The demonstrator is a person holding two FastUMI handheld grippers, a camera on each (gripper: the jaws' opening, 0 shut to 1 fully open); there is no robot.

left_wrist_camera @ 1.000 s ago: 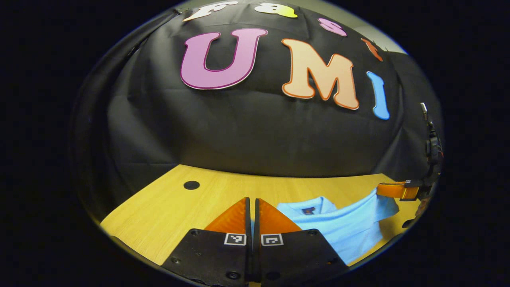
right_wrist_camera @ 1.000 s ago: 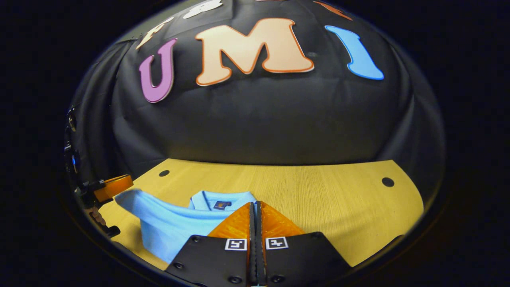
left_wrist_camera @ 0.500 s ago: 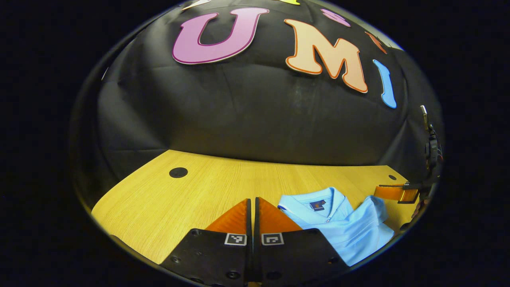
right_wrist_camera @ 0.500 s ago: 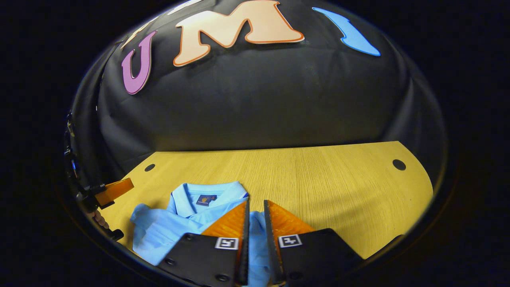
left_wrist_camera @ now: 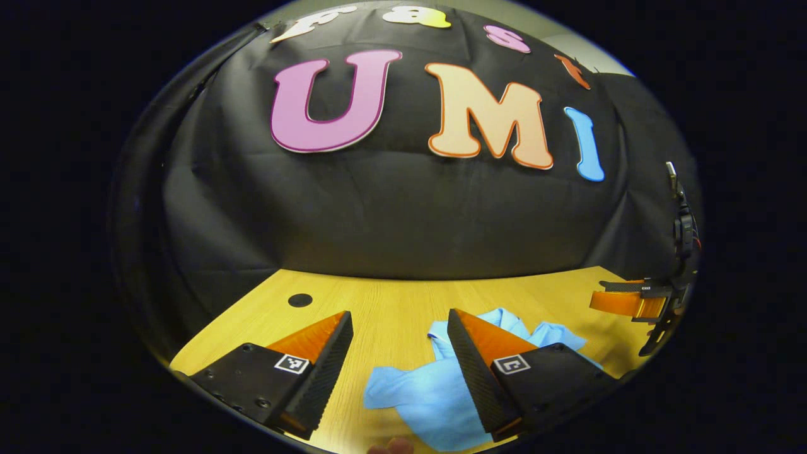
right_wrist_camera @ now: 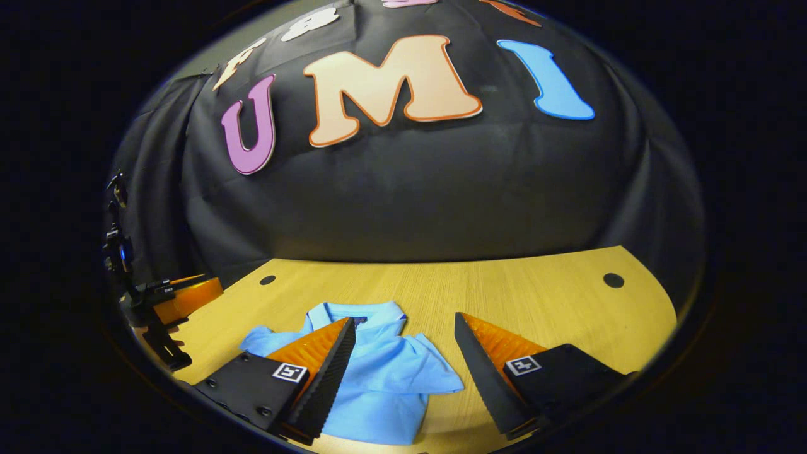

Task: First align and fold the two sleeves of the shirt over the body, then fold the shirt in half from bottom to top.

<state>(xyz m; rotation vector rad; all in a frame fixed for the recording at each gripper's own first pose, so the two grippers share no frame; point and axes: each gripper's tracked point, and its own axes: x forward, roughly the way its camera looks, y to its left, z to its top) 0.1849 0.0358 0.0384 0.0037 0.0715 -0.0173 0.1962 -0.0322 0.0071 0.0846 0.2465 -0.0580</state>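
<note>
Fingers of the left gripper (left_wrist_camera: 400,353) and the right gripper (right_wrist_camera: 403,353) stood wide apart, holding nothing. The blue shirt (right_wrist_camera: 384,378) lay crumpled on the table (right_wrist_camera: 536,296). It looked soft and light; a hem corner seemed best to pinch.

One blue shirt (right_wrist_camera: 384,378), one wooden table (right_wrist_camera: 536,296), two grippers, left gripper (left_wrist_camera: 398,366) and right gripper (right_wrist_camera: 403,372), two dark table holes (right_wrist_camera: 613,280).

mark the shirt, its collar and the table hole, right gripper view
shirt (right_wrist_camera: 384,391): right gripper view, body fabric between the fingers.
collar (right_wrist_camera: 378,310): right gripper view, back edge.
table hole (right_wrist_camera: 613,280): right gripper view, its centre.
</note>
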